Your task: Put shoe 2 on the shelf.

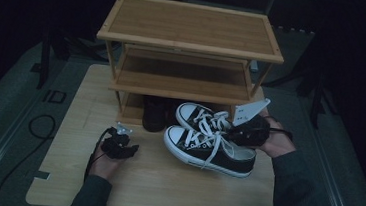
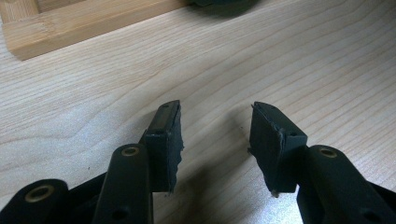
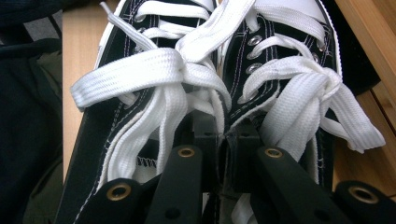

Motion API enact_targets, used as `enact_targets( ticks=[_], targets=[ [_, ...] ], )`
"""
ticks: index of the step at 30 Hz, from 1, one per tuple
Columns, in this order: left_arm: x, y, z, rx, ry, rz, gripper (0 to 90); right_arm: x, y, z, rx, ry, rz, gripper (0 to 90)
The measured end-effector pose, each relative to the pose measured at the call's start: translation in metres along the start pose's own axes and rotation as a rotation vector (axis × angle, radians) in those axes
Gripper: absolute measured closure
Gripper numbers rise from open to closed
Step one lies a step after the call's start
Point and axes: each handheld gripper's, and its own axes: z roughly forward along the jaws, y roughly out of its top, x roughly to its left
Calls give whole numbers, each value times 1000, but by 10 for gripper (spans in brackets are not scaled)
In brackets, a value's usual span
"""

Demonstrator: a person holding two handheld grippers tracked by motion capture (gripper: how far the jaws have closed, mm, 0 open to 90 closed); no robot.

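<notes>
Two black canvas sneakers [image 1: 211, 146] with white laces, white toe caps and white soles are sitting side by side on the surface, just in front of the rack's bottom shelf. Their toes are pointing left, and their inner sides are being pinched together.

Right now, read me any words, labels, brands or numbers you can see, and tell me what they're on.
"ID": pale marking on the floor, left of the table; the only readable text.
Sneakers: no readable brand or label.
Wooden rack: no lettering.
</notes>
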Motion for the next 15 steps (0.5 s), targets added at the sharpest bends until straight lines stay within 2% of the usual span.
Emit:
enact_targets(
  ticks=[6,15],
  targets=[
    [0,0,0,0,0,0,541,2,4,-1,-18,26,-14,849],
    [0,0,0,-4,-2,-5,541,0,14,-7,-46,27,-12,850]
  ],
)
